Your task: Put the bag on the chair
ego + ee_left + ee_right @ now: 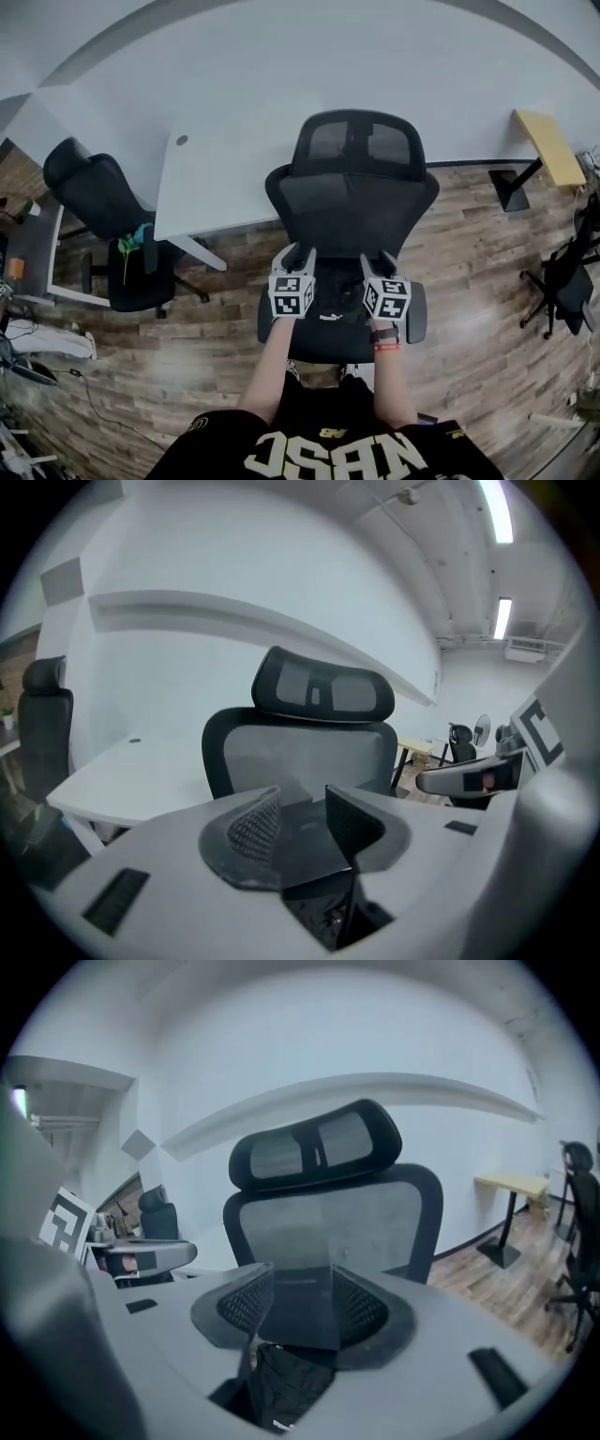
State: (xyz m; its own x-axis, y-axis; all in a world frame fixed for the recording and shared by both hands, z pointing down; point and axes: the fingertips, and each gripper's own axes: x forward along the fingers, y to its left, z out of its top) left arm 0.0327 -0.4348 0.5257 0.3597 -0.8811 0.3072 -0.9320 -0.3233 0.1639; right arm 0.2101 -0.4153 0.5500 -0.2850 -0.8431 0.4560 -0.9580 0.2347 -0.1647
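A black mesh office chair with a headrest stands straight ahead of me, its seat under both grippers. The black bag, with a small white logo, hangs between the two grippers just above the seat's front. My left gripper grips the bag's left side; in the left gripper view a flat black piece of the bag fills the gap between the pads. My right gripper grips the right side. In the right gripper view the bag spans pad to pad, with black fabric hanging below.
A white desk stands behind and left of the chair. A second black chair sits at the far left, and cables lie on the floor beneath it. A yellow side table and another black chair are at the right, on wood flooring.
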